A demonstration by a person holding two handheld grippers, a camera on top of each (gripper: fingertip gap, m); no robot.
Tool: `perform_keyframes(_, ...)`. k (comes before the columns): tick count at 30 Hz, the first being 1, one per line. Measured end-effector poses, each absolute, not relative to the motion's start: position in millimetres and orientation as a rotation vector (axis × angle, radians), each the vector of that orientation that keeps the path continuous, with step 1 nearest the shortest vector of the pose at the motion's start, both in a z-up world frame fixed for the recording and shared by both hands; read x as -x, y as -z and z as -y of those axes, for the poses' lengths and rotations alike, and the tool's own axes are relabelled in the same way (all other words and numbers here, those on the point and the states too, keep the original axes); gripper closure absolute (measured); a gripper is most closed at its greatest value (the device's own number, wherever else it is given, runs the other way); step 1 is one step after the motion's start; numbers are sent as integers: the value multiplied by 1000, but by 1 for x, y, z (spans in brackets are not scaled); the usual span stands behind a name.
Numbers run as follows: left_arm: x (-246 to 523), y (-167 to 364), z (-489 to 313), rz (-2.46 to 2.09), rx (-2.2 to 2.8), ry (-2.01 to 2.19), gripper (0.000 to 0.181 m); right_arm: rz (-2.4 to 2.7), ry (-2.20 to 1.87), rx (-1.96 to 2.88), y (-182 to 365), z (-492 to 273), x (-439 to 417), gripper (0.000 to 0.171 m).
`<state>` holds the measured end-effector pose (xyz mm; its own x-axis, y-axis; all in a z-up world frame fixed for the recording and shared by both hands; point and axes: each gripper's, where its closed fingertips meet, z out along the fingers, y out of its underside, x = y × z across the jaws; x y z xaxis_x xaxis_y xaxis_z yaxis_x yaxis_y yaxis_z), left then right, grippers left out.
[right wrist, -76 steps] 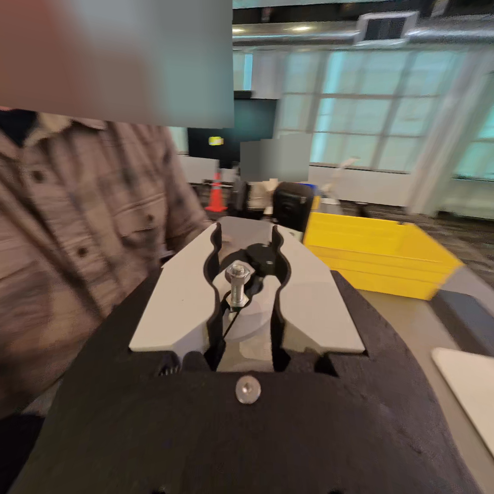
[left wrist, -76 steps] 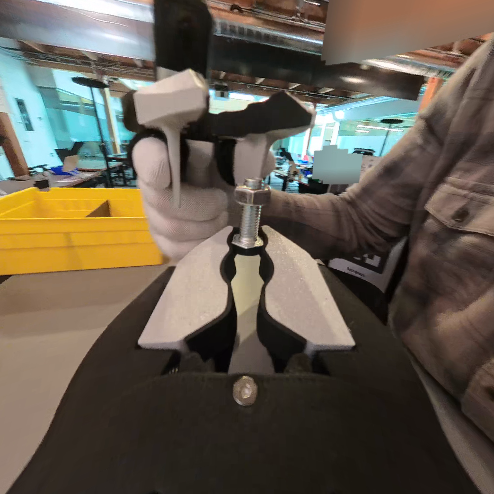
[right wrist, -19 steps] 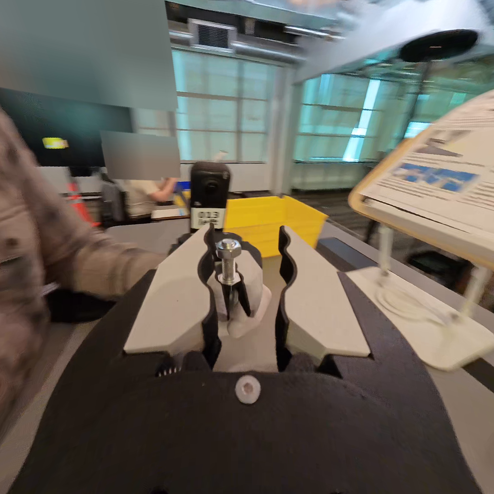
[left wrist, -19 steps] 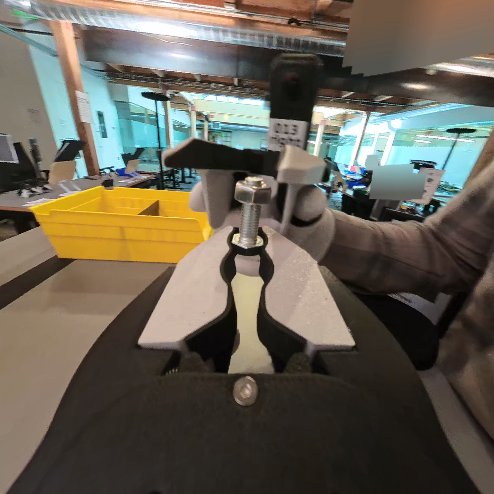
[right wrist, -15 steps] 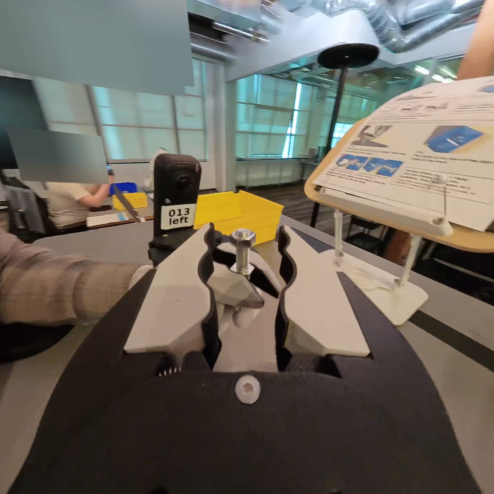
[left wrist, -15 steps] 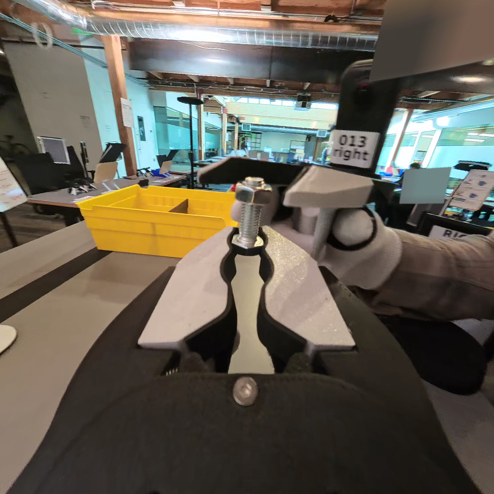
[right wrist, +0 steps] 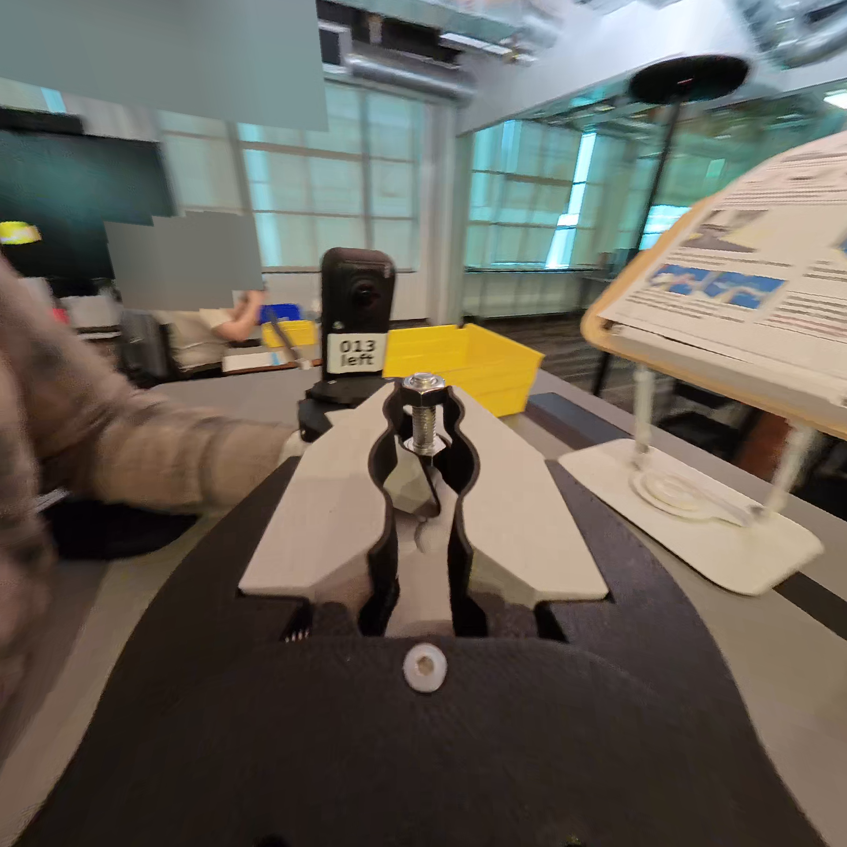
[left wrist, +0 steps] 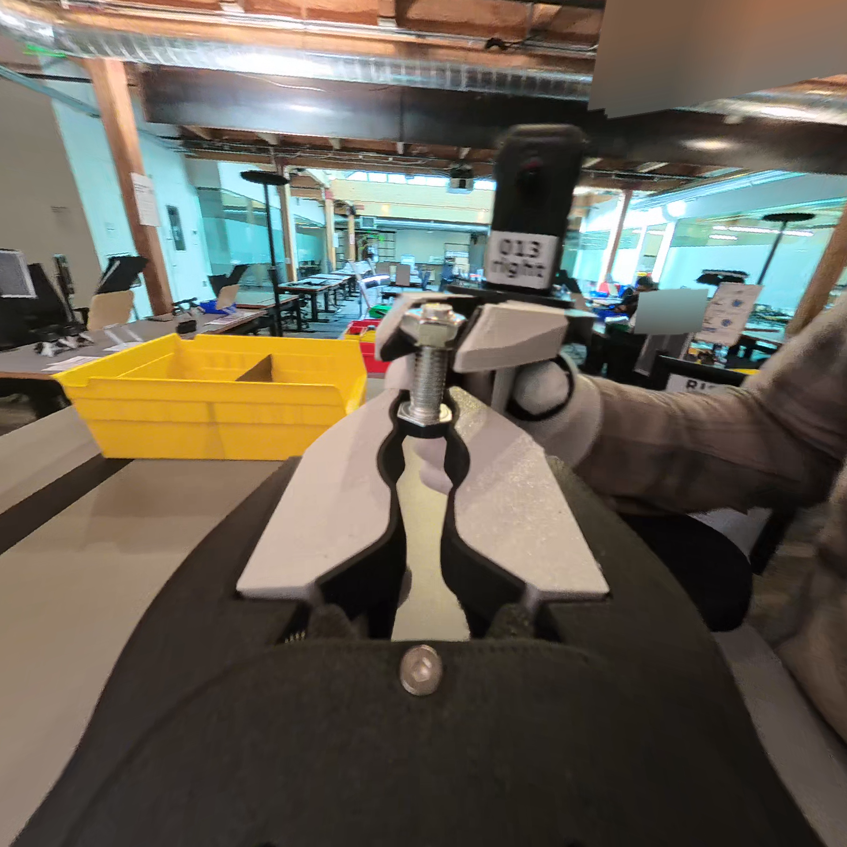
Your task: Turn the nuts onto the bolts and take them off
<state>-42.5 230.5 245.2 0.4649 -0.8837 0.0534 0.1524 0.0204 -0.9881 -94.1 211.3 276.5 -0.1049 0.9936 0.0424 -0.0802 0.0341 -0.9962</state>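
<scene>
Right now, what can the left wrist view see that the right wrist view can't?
Only the left wrist view shows the yellow bin's divided inside and rows of desks behind. Only the right wrist view shows the tilted document stand and a seated person. Both show the bolt, its lower end pinched in the left claw, its top nut in the right claw.

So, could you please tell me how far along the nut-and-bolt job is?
Done: the nut sits threaded at the tip of the bolt. In hand: left tongs clamp the bolt head, right tongs grip the nut. Left: turning it; which way is unclear.
</scene>
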Motion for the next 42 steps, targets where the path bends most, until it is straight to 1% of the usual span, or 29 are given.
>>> perform_keyframes(4, 31, -245, -210, -847, 1265, 1026, 167, 1537, -1503, 919, -276, -190, 83, 156)
perform_keyframes(10, 2, -240, -167, -1070, 1210, 1205, 167, 1991, -1984, 583, -273, -149, 48, 156)
perform_keyframes(14, -8, -245, -145, -1126, 1145, 1320, 167, 2073, -2257, 314, -279, -132, 33, 156)
perform_keyframes(16, -5, -246, -144, -1126, 1145, 1328, 167, 2045, -2298, 275, -280, -132, 34, 156)
perform_keyframes(19, 4, -248, -159, -1060, 1169, 1277, 167, 1946, -2236, 362, -283, -142, 46, 155)
perform_keyframes(22, 16, -248, -183, -949, 1211, 1194, 167, 1743, -2080, 555, -292, -165, 67, 127)
perform_keyframes(24, 24, -245, -196, -898, 1239, 1141, 167, 1616, -1877, 666, -295, -182, 77, 121)
perform_keyframes(27, 33, -245, -211, -821, 1266, 1072, 167, 1504, -1600, 816, -293, -200, 82, 121)
perform_keyframes(29, 38, -243, -223, -769, 1294, 996, 167, 1384, -1469, 903, -294, -210, 82, 126)
perform_keyframes(31, 42, -240, -234, -709, 1328, 934, 167, 1256, -1348, 1006, -292, -221, 83, 123)
perform_keyframes(32, 45, -238, -240, -676, 1344, 892, 167, 1176, -1281, 1056, -291, -229, 83, 126)
perform_keyframes(37, 53, -232, -256, -603, 1392, 737, 167, 972, -1028, 1187, -276, -239, 87, 125)
perform_keyframes(39, 54, -231, -258, -595, 1398, 697, 167, 911, -922, 1229, -269, -246, 87, 134)
perform_keyframes(40, 54, -231, -259, -589, 1401, 688, 167, 904, -916, 1233, -267, -245, 89, 140)
perform_keyframes(41, 55, -230, -260, -576, 1406, 683, 167, 892, -926, 1235, -267, -243, 91, 151)
perform_keyframes(42, 55, -229, -262, -570, 1414, 681, 167, 887, -928, 1248, -266, -242, 93, 156)
